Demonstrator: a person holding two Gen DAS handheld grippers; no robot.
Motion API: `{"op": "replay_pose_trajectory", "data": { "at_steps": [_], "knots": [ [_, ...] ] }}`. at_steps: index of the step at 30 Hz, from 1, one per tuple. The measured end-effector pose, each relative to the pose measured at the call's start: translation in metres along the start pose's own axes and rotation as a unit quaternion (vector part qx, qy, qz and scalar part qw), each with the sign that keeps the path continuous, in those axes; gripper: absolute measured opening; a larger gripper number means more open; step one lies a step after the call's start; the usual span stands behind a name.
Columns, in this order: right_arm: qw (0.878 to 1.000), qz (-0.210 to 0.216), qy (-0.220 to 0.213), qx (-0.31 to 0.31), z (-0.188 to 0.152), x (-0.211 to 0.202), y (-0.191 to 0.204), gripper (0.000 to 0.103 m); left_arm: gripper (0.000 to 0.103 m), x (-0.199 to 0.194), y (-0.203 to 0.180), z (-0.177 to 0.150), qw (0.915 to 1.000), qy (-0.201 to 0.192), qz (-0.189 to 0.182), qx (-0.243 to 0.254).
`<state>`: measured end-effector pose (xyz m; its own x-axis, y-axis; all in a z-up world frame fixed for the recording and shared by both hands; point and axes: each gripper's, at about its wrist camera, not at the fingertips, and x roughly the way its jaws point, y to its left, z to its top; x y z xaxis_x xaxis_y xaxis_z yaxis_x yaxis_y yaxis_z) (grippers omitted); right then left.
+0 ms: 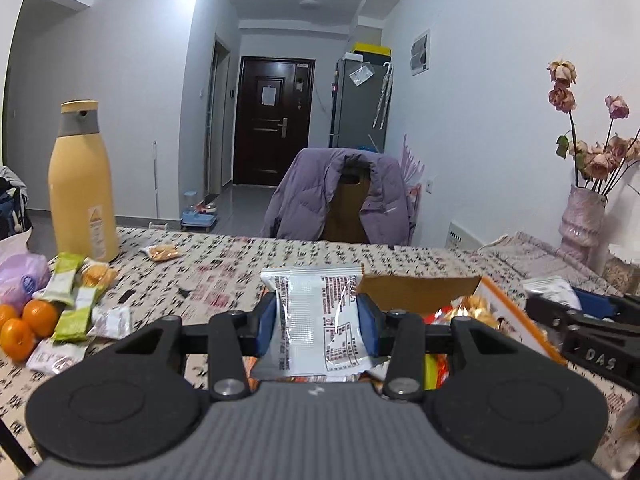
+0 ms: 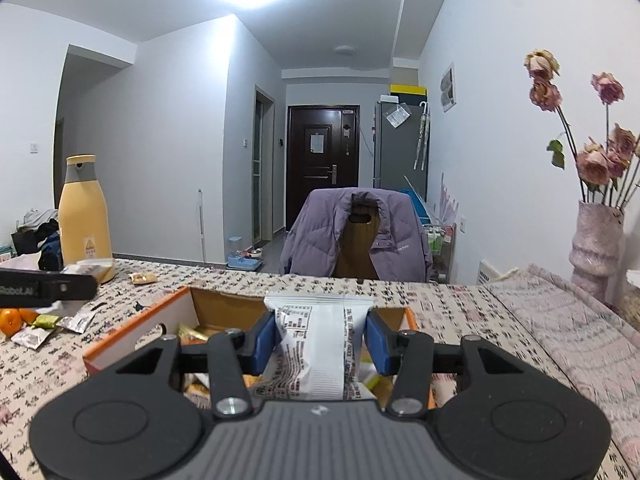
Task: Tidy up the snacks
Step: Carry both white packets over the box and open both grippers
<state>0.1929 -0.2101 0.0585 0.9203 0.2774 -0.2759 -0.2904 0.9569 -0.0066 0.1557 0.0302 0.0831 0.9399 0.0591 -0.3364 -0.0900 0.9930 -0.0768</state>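
My left gripper (image 1: 317, 322) is shut on a white snack packet (image 1: 316, 320) with red print, held above the table beside an open orange cardboard box (image 1: 504, 312) that holds several snacks. My right gripper (image 2: 321, 342) is shut on another white printed packet (image 2: 320, 344), held over the same box (image 2: 132, 340). In the left wrist view the right gripper (image 1: 576, 312) shows at the right edge with its packet. The left gripper's side (image 2: 44, 286) shows at the left of the right wrist view. Loose packets (image 1: 72, 312) and tangerines (image 1: 24, 324) lie on the left of the table.
A tall yellow bottle (image 1: 82, 184) stands at the table's far left. A pink vase of dried roses (image 1: 582, 220) stands at the far right on a folded cloth. A chair with a purple jacket (image 1: 340, 200) sits behind the table. A small packet (image 1: 162, 252) lies near the bottle.
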Motion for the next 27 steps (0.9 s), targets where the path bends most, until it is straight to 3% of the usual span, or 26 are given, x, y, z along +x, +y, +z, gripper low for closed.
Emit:
{"op": "replay_pose_trajectory", "data": {
  "at_steps": [14, 18, 27],
  "knots": [
    [1.0, 0.008, 0.01, 0.009, 0.008, 0.055, 0.006, 0.047, 0.043, 0.06, -0.016, 0.016, 0.9998, -0.004, -0.003, -0.021],
    [0.999, 0.01, 0.022, 0.022, -0.005, 0.069, 0.002, 0.047, 0.043, 0.074, -0.018, 0.005, 0.9995, -0.009, 0.023, -0.02],
    [0.998, 0.008, 0.053, 0.019, -0.022, 0.083, 0.001, 0.047, 0.044, 0.091, -0.017, -0.014, 0.9998, 0.017, 0.008, -0.004]
  ]
}}
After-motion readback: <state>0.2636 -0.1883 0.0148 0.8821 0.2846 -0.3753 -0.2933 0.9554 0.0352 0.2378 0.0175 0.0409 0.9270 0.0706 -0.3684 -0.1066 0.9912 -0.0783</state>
